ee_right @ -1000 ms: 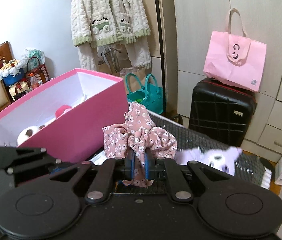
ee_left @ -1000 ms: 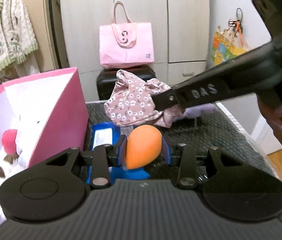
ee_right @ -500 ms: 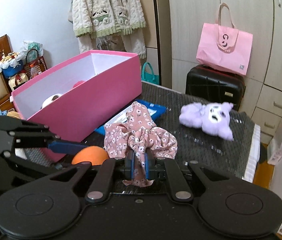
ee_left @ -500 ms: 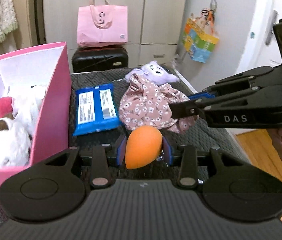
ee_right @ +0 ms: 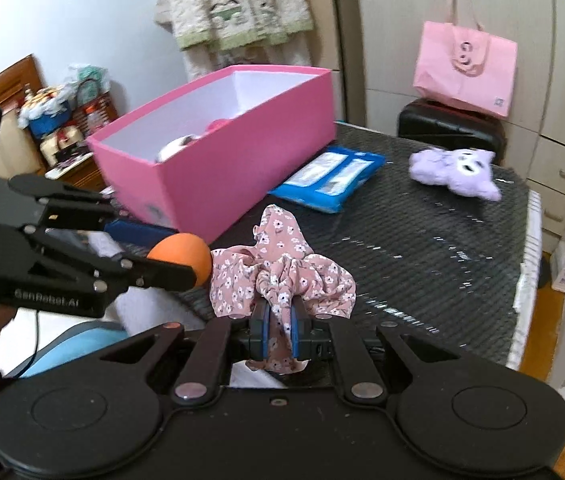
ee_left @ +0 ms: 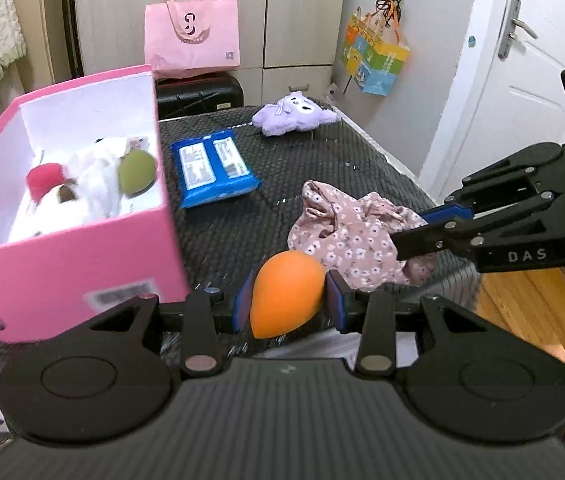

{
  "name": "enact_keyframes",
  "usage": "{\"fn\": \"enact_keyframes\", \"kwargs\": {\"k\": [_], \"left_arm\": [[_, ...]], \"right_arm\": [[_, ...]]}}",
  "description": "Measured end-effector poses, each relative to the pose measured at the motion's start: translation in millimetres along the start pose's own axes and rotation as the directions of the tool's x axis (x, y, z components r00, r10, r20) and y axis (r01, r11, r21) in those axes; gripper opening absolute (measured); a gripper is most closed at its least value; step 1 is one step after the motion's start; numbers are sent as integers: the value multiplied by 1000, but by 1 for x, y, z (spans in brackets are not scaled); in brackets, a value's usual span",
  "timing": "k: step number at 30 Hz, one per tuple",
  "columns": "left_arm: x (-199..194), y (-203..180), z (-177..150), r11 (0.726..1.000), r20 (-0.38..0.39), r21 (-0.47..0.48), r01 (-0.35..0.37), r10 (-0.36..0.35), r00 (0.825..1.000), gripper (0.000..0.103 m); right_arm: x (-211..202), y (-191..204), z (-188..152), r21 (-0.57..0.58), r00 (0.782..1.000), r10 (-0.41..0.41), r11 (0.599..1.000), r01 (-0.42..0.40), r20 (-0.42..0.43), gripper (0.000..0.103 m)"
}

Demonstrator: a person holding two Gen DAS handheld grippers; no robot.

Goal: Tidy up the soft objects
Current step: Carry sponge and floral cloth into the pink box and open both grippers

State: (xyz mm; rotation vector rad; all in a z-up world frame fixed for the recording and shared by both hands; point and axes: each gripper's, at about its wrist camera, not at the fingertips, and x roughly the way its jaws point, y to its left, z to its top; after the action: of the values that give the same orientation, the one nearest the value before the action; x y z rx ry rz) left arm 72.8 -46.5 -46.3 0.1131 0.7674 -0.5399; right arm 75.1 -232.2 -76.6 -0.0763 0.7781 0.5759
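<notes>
At your far left stands the pink box [ee_left: 82, 276], open at the top, on the dark woven surface [ee_left: 338, 168]. Inside it lie a white plush [ee_left: 82, 184] with a red patch and an olive-green sponge [ee_left: 137, 172] leaning against the box's right wall. Just right of the box, flat on the surface, lies the blue wipes pack [ee_left: 214, 167]; beyond it, near the far edge, sits the purple plush [ee_left: 292, 115].

Your left tongs [ee_left: 288, 300] are clenched on the orange sponge [ee_left: 285, 294] — both blue pads press its sides, and it sits near the box's front right corner, pointed end down in the left wrist view. From the right wrist view the same sponge [ee_right: 180, 256] shows between those fingers, just beside the floral cloth.

Further right, your right tongs [ee_right: 279, 330] grip the pink floral scrunchie [ee_right: 282, 272] — its gathered fabric is pinched between the two blue pads, the rest spreading out ahead over the near edge of the surface. In the left wrist view the scrunchie [ee_left: 352, 232] hangs from those tongs [ee_left: 422, 236] coming in from the right.

Behind the surface a pink tote bag [ee_left: 191, 34] rests on a black suitcase [ee_left: 198, 94].
</notes>
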Motion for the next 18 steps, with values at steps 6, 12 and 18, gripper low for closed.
{"fn": "enact_keyframes", "kwargs": {"k": [6, 12, 18], "left_arm": [[-32, 22, -9, 999, -40, -42, 34, -35, 999, 38], [-67, 43, -11, 998, -25, -58, 15, -17, 1000, 38], [-91, 63, 2, 998, 64, -39, -49, 51, 997, 39]], "right_arm": [[-5, 32, 5, -34, 996, 90, 995, -90, -6, 13], [-13, 67, 24, -101, 990, 138, 986, -135, 21, 13], [-11, 92, 53, -169, 989, 122, 980, -106, 87, 14]]}}
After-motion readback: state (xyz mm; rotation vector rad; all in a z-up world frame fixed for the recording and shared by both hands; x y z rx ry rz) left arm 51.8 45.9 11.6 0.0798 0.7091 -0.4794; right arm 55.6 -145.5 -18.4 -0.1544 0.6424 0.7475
